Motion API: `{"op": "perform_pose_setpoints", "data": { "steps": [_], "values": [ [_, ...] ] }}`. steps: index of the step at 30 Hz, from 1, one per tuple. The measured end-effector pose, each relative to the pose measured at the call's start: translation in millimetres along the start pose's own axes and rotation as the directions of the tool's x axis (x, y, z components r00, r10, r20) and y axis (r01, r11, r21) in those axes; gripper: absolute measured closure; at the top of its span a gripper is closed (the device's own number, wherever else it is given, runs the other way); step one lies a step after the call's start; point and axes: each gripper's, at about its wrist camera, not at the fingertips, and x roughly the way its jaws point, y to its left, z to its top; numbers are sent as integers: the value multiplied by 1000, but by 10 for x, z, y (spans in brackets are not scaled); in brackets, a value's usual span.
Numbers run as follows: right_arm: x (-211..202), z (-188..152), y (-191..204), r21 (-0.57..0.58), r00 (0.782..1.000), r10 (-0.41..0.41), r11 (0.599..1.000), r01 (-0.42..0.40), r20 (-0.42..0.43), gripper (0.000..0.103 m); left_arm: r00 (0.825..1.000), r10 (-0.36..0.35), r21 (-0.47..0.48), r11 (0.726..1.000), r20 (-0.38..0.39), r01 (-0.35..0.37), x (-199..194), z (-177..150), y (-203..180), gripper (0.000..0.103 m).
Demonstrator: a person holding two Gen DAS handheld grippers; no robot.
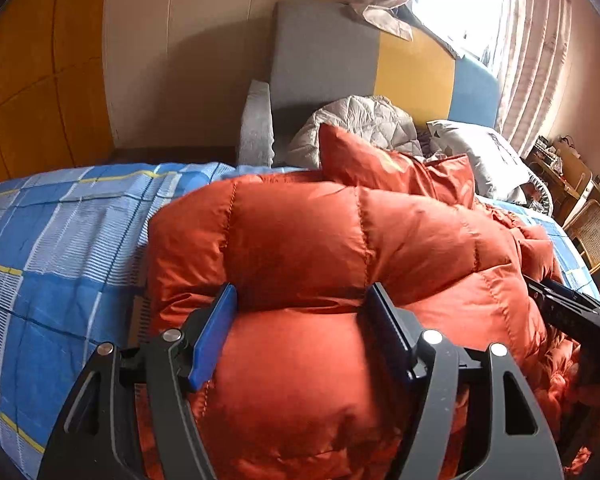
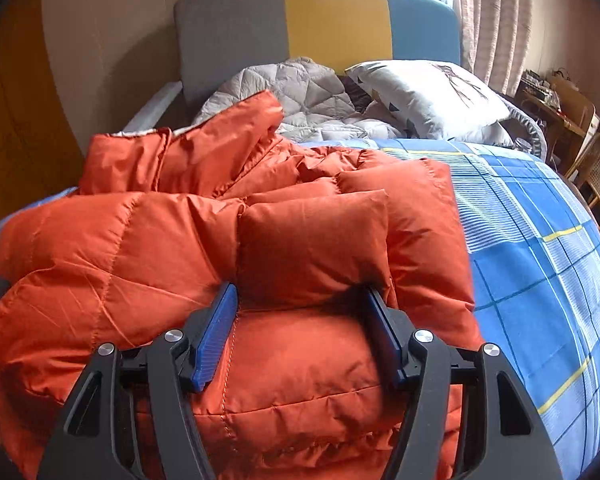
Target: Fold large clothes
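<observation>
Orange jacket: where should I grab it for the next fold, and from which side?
Grip the puffy near edge of the jacket, coming in from the near side of the bed, probably one gripper toward each end. Both the left gripper and right gripper already straddle a thick quilted roll there, which looks bulky enough to pinch.

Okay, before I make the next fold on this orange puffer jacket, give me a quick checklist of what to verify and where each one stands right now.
1. Jacket lying on the bed: ok.
2. Left tongs have padded jacket between the pads: ok.
3. Right tongs have a padded panel between the pads: ok.
4. Both grips firm enough to lift: cannot tell.
5. Jacket lying flat and smooth: not ok, bunched near the collar.
6. Bare bed beside the jacket for folding: ok.
</observation>
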Motion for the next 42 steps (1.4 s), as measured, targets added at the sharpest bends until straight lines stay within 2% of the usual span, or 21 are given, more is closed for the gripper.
{"op": "perform_pose_setpoints", "data": {
  "steps": [8, 12, 15, 18, 20, 24, 26, 30, 35, 42],
  "values": [
    [216, -83, 37, -30, 1000, 0, 1000, -1, -11, 40, 999, -30, -43, 999, -36, 28, 234, -112, 89, 36],
    [254, -81, 47, -36, 1000, -7, 999, 7, -21, 40, 999, -17, -36, 999, -45, 15, 246, -116, 76, 36],
    [219, -55, 77, -44, 999, -24, 999, 23, -30, 40, 999, 19, -24, 999, -45, -20, 146, -83, 35, 34],
    [101, -5, 77, -40, 999, -25, 999, 24, -35, 36, 1000, 19, -60, 998, -11, -20, -45, -9, 72, 30],
    [-33, 23, 79, -24, 1000, -14, 1000, 13, -7, 36, 999, 16, -61, 998, 28, -15, -165, 80, 64, 29],
    [-259, 108, 229, -34, 998, 36, 999, -34, 55, 32, 999, -2, -46, 999, 54, 4, -217, 280, -15, 29],
    [-278, 163, 380, -54, 996, 64, 997, -61, 67, 31, 999, 4, -26, 1000, 49, -2, -152, 346, -87, 29],
    [-134, 230, 602, -104, 996, 85, 991, -81, 40, 31, 1000, 31, 9, 999, -4, -31, 128, 346, -161, 29],
    [150, 191, 664, -127, 996, 83, 988, -84, -12, 30, 999, 38, 11, 999, -31, -37, 338, 244, -113, 27],
    [330, 98, 706, -143, 997, 76, 987, -78, -19, 30, 999, 25, 1, 1000, -39, -25, 467, 169, -76, 27]
  ]
}}
